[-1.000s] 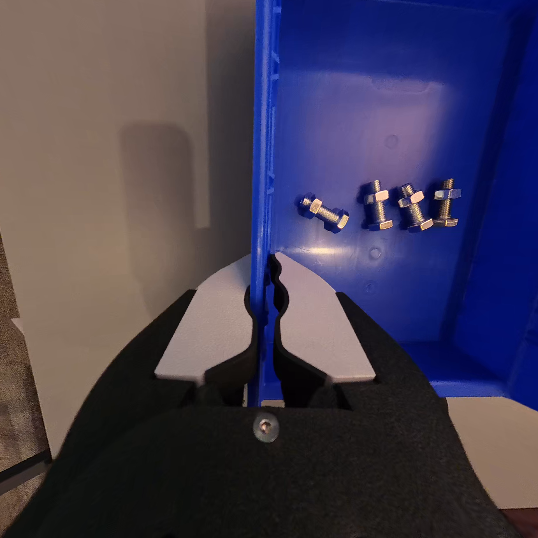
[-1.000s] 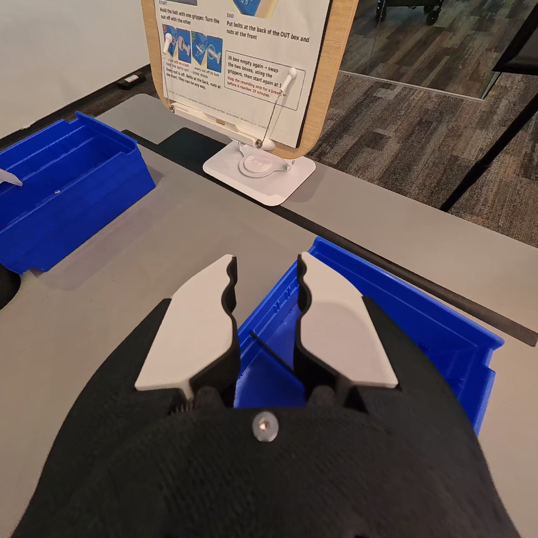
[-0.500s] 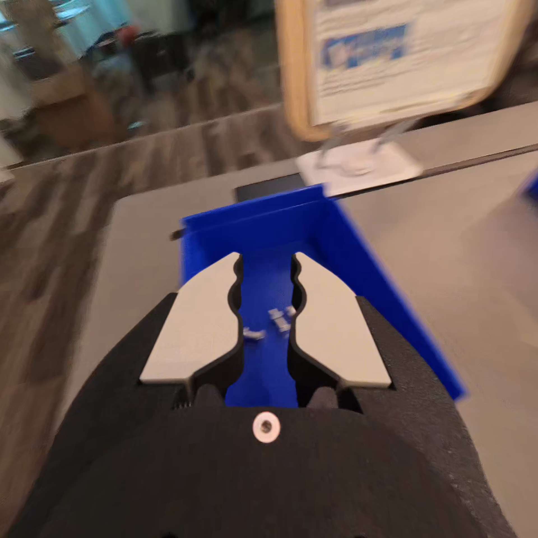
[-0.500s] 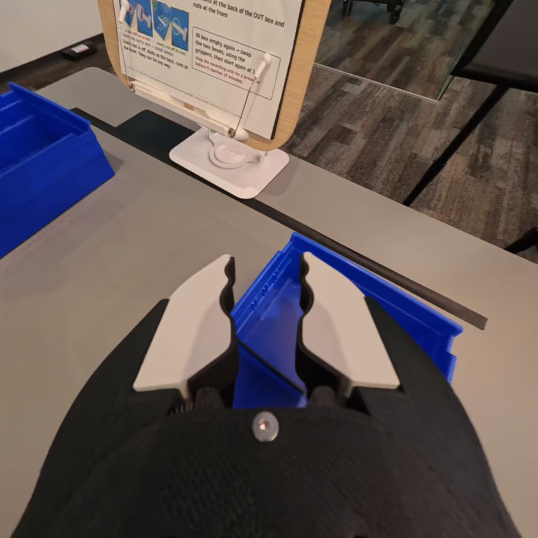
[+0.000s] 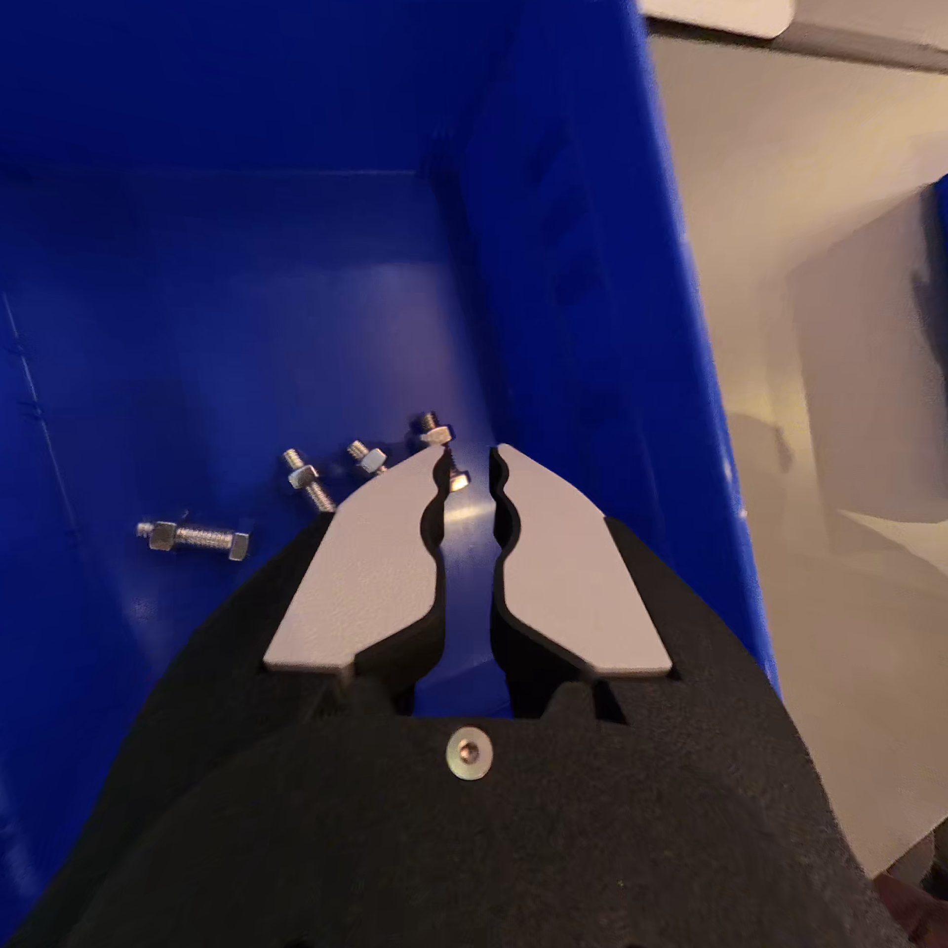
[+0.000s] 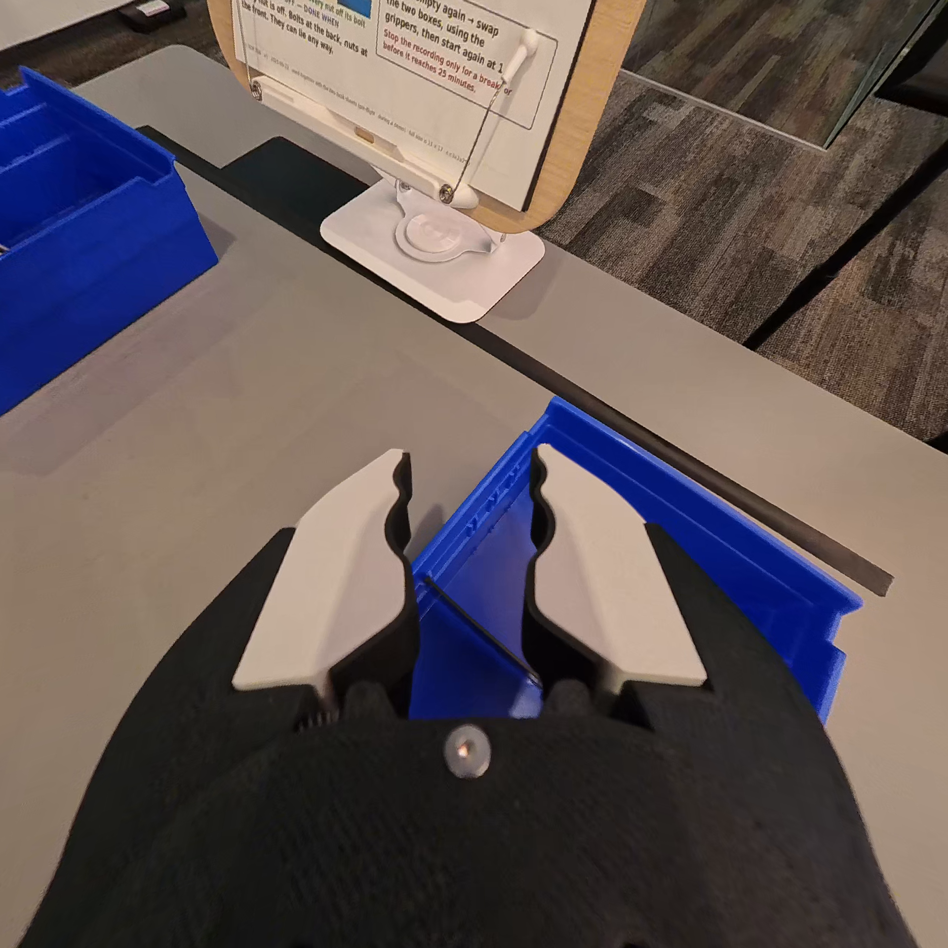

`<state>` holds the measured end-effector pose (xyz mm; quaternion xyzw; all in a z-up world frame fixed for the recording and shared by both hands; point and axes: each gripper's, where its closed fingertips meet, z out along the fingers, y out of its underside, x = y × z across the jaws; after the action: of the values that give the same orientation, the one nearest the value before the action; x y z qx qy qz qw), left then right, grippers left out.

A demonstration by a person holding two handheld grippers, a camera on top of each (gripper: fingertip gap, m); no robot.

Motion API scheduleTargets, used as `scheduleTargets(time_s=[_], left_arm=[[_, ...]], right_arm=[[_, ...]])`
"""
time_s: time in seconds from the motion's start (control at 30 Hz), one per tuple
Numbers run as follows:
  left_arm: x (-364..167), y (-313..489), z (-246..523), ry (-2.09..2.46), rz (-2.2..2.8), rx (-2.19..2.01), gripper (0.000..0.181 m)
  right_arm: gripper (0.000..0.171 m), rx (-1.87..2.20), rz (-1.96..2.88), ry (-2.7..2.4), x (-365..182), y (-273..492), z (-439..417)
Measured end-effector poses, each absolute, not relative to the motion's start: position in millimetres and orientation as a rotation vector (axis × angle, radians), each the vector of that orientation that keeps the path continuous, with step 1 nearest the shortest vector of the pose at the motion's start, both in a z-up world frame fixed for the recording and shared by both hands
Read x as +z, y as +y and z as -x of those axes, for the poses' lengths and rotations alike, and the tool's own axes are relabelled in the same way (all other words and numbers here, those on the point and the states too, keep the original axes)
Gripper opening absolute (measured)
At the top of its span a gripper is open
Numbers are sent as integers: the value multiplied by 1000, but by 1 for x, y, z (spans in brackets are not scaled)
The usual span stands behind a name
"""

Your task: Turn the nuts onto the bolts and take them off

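In the left wrist view, several steel bolts with nuts on them lie on the floor of a blue bin (image 5: pixel 590 308). One bolt (image 5: pixel 195 538) lies apart at the left, two more (image 5: pixel 305 479) (image 5: pixel 367 459) lie in the middle, and the rightmost bolt (image 5: pixel 436 433) sits just beyond my fingertips. My left gripper (image 5: pixel 466 450) is open, empty and low inside this bin, close to its right wall. My right gripper (image 6: pixel 471 451) is open and empty, straddling the left wall of a second blue bin (image 6: pixel 718 554) with a black divider (image 6: pixel 482 631).
The left bin also shows at the left of the right wrist view (image 6: pixel 102 267). A wooden sign board on a white stand (image 6: pixel 436 251) sits at the back of the grey table (image 6: pixel 256 410). The table's far edge and dark carpet floor (image 6: pixel 769 205) lie beyond. About 45 centimetres separates my left fingertips from my right. To reach the bolt (image 5: pixel 195 538) in a straight line is about 10 centimetres for my left fingers, about 55 centimetres for my right.
One second ago my left gripper was shut on the bin's side wall. It let go, opened, swung around and now sits inside the bin at the bolts. My right gripper stayed open and shifted slightly.
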<state>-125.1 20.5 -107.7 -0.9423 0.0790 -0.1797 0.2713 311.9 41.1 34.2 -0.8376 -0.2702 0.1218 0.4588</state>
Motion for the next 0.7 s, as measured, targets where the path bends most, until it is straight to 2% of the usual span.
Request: scheduleTargets(time_s=[0.33, 0.57, 0.7], left_arm=[[-133, 24, 131, 305, 2752, -170, 21], [-152, 19, 128, 322, 2876, -106, 26], [-154, 21, 133, 354, 2872, -14, 18]], right_arm=[[47, 319, 2083, -668, 31, 39, -316], [50, 328, 2101, -669, 29, 37, -319], [51, 331, 2100, -666, 30, 36, -320]])
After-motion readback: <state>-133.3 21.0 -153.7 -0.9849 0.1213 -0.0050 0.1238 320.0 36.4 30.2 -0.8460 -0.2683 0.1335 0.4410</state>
